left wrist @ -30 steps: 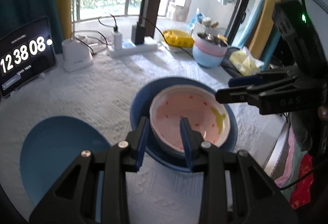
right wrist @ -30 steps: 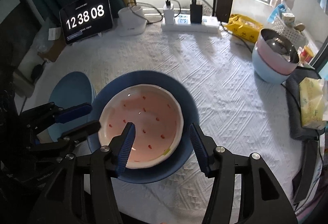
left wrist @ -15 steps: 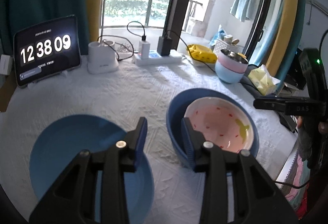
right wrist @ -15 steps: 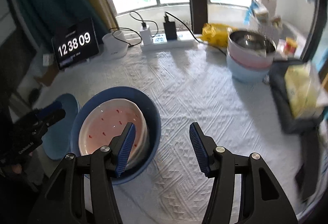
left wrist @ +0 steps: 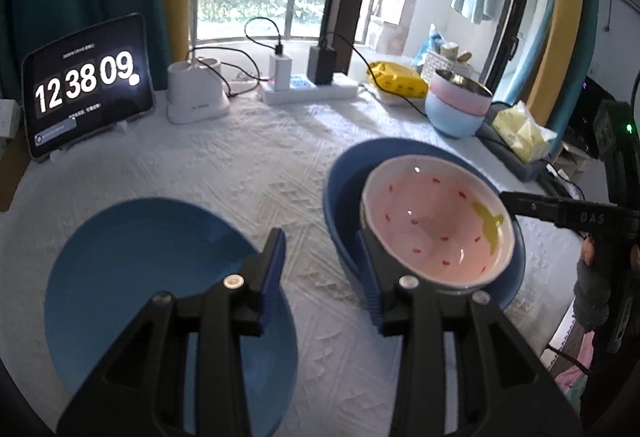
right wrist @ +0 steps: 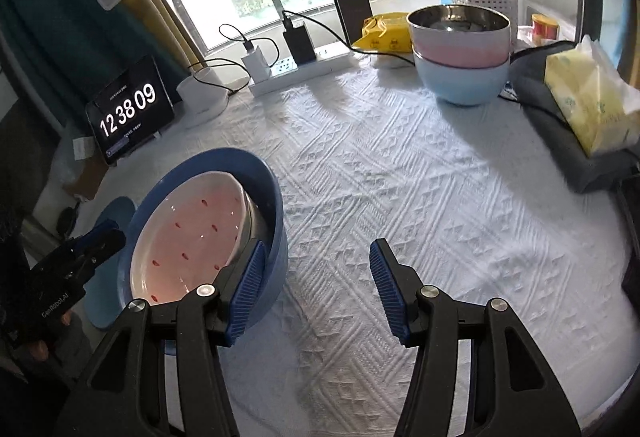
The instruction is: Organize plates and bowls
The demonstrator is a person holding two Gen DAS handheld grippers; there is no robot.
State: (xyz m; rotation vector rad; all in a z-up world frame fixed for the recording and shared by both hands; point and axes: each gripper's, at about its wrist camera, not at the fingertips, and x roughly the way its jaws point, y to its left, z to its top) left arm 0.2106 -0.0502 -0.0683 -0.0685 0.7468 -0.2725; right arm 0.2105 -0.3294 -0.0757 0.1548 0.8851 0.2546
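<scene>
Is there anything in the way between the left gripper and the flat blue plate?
Nothing visible blocks it. The left gripper is open and empty, with the blue plate right beneath and in front of its left finger on the white tablecloth. The pink bowl, nested in the dark blue bowl, sits off to the other side.
</scene>
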